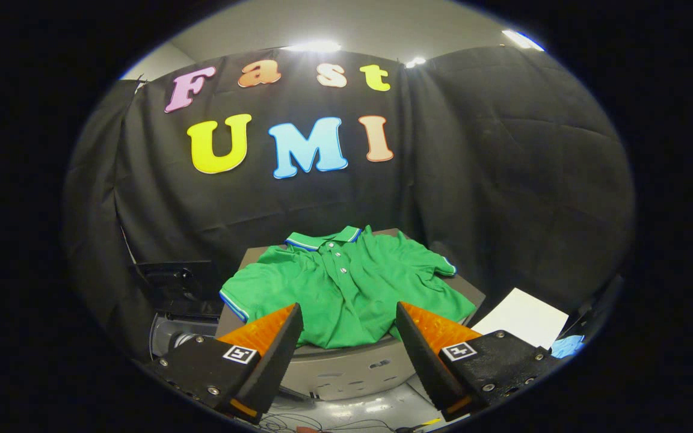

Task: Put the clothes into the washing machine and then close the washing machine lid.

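A green polo shirt (346, 288) with blue-and-white trim on collar and sleeves lies spread flat, collar away from me, on a grey-brown board (471, 290). My gripper (348, 309) is open, its two fingers wide apart just short of the shirt's near hem, with nothing between them. Left of the board stands what looks like the washing machine (171, 337), a grey round tub with its dark lid (175, 285) raised behind it; my left finger hides part of it.
The board rests on a rounded grey base (346, 370) with cables on the pale floor below. A white sheet (524, 323) and a small blue object (566, 346) lie to the right. Black cloth walls close in behind and on both sides.
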`<state>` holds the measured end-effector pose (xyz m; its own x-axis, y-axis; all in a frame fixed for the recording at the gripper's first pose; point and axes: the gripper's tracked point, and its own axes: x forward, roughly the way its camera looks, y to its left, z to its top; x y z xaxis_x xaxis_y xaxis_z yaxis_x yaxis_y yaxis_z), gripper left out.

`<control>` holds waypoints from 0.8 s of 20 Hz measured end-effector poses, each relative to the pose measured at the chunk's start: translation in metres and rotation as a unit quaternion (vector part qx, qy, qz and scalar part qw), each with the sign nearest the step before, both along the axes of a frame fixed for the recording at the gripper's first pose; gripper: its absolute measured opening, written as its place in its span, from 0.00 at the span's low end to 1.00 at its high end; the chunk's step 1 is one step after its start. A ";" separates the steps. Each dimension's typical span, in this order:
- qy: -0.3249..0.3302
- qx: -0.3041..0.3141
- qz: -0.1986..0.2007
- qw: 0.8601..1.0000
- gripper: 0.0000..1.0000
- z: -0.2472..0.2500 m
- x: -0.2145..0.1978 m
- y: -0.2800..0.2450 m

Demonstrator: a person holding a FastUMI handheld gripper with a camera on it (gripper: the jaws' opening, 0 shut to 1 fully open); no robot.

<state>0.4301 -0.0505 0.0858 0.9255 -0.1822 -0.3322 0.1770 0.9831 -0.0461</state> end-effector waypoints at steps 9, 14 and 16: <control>0.078 0.016 0.024 0.997 0.96 -0.015 0.101 -0.013; 0.132 0.030 0.041 0.990 0.96 -0.039 0.130 -0.016; 0.149 0.047 0.048 0.987 0.96 -0.049 0.135 -0.013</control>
<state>0.5656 -0.0632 0.0367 0.7960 -0.0533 -0.6029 0.0750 0.9971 0.0108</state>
